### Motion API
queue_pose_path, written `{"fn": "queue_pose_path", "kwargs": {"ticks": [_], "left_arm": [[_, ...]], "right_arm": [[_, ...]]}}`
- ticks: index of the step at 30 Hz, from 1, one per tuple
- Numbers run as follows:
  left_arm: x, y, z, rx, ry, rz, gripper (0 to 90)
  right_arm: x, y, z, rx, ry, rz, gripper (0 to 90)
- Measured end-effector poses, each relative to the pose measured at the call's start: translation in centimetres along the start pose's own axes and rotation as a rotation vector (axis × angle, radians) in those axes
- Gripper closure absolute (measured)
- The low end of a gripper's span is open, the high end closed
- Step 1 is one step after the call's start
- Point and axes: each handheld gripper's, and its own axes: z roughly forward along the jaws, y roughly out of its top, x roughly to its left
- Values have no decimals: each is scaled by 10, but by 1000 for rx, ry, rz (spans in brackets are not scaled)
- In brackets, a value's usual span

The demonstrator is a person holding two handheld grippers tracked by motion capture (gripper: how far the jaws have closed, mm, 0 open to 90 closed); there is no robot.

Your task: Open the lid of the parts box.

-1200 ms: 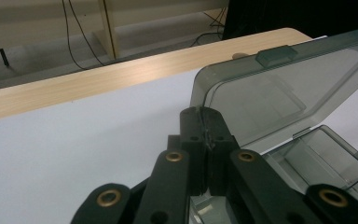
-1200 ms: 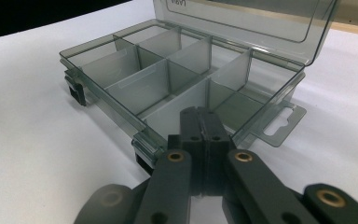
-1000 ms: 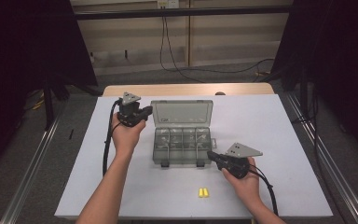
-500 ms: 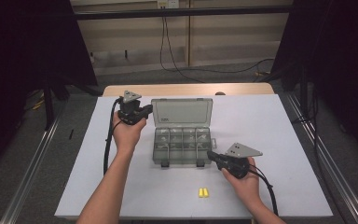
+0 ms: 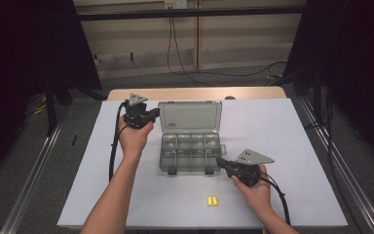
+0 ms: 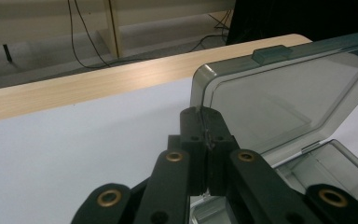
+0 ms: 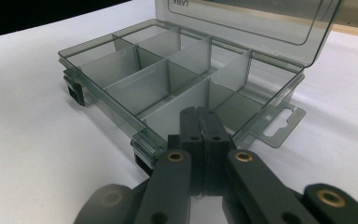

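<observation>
— Where is the clear organizer box (image 5: pixel 190 144) seen?
— At the frame's centre, lid (image 6: pixel 279 98) raised, on the white surface (image 5: pixel 297 126).
— And the fingers?
— The left gripper (image 6: pixel 204 122) is clenched on the lid's edge; the right gripper (image 7: pixel 200 122) is clenched empty (just beside the box's front corner).

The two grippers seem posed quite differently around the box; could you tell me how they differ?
The left gripper sits at the raised lid, at its left edge; the right gripper lies low by the box's front right corner. The left gripper's jaws are shut on the lid's edge in its own view; the right gripper's jaws are shut on nothing. Both are black, with a grey plate on top.
</observation>
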Motion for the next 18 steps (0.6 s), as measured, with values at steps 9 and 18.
{"fn": "queue_pose_path", "kwargs": {"ticks": [9,18], "left_arm": [[1,1,3,-5,7,-16,892],[3,2,7,3,19,-16,900]], "right_arm": [[0,0,0,1,0,3,900],[0,0,0,1,2,6,900]]}}
